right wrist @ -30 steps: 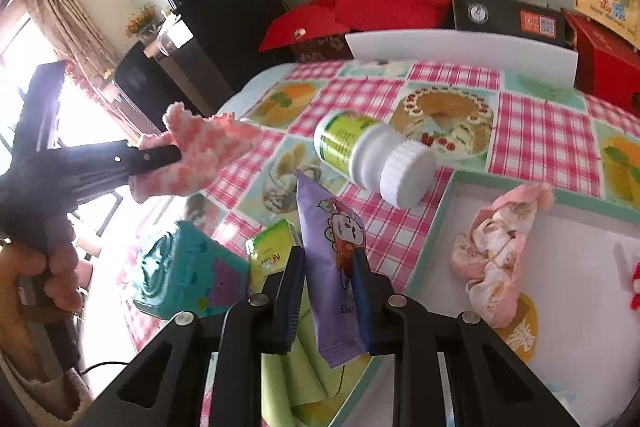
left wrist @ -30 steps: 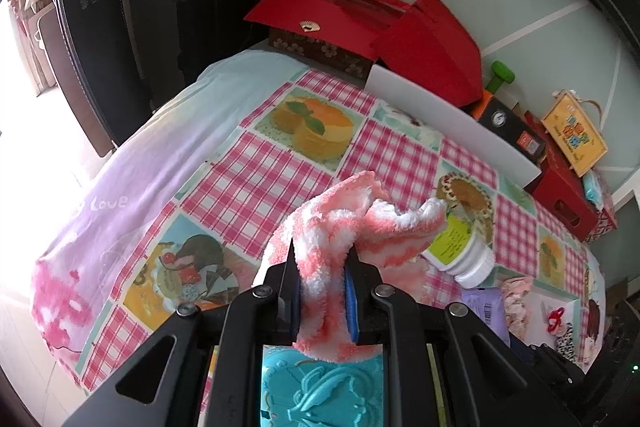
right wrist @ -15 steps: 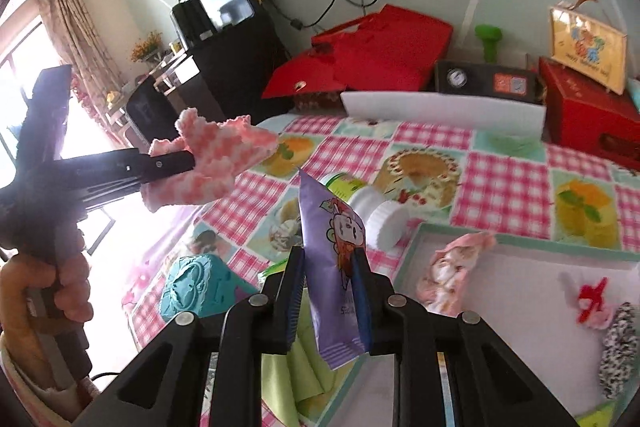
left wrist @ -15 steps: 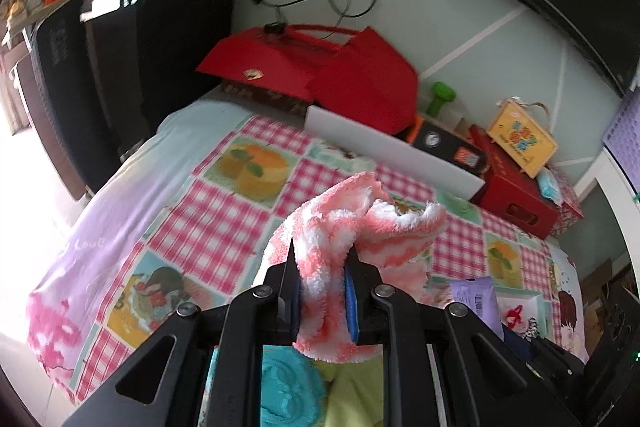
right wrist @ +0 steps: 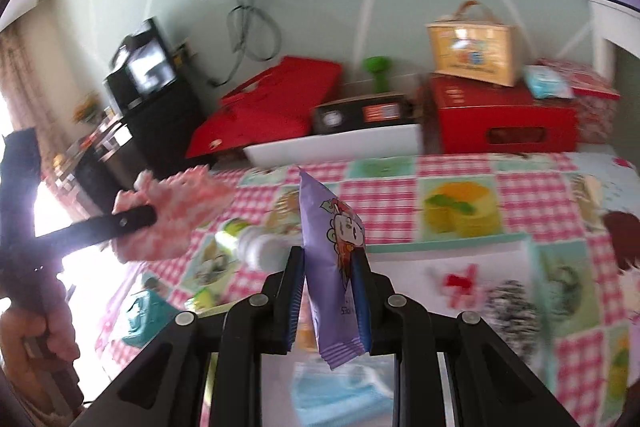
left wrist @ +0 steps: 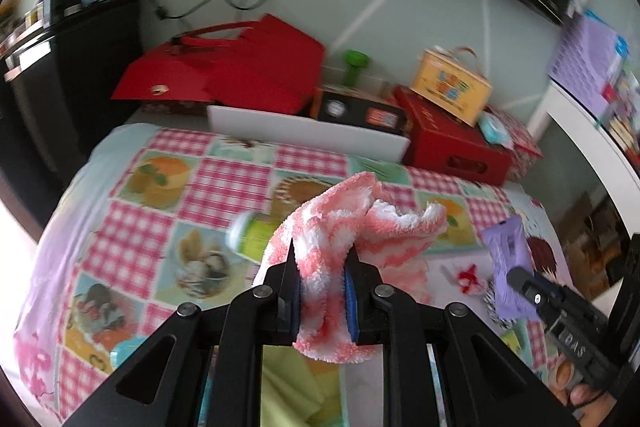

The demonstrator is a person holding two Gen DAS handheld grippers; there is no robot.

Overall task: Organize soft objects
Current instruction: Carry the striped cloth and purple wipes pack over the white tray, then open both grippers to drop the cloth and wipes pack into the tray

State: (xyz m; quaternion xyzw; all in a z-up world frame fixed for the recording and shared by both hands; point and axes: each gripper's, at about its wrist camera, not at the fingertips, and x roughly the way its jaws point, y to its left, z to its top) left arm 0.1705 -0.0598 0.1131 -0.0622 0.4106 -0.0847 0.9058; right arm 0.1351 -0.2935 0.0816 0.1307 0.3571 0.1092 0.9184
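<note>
While both views are a bit smeared, the nearest stuff reads fine. Low in the middle of the left wrist frame, the left gripper (left wrist: 322, 287) is clamped on a fluffy pink-and-white cloth (left wrist: 344, 247). It's loopy terry, striped in salmon and white, bunched up above the pads with a short tail hanging below them. Same spot in the right wrist frame, the right gripper (right wrist: 329, 295) pinches one purple snack packet (right wrist: 335, 267) standing on edge, with a cartoon face printed on it. That makes one soft cloth and one packet held up off the table.

Below them is a pink checkered tablecloth (left wrist: 136, 239) with cake pictures. On it lies one white-capped bottle (right wrist: 248, 247) with a green label, tipped on its side, left of centre. One teal packet (right wrist: 140, 311) sits lower left. On the right is a pale tray (right wrist: 452, 245) with a red bow (right wrist: 460, 281) and a speckled black-and-white thing (right wrist: 510, 303), too blurry to name.

Further back: one long white bin (right wrist: 332, 145), a red bag (right wrist: 276, 107), one red box (right wrist: 504, 119) and a yellow carton (right wrist: 472, 47) on top of it.
</note>
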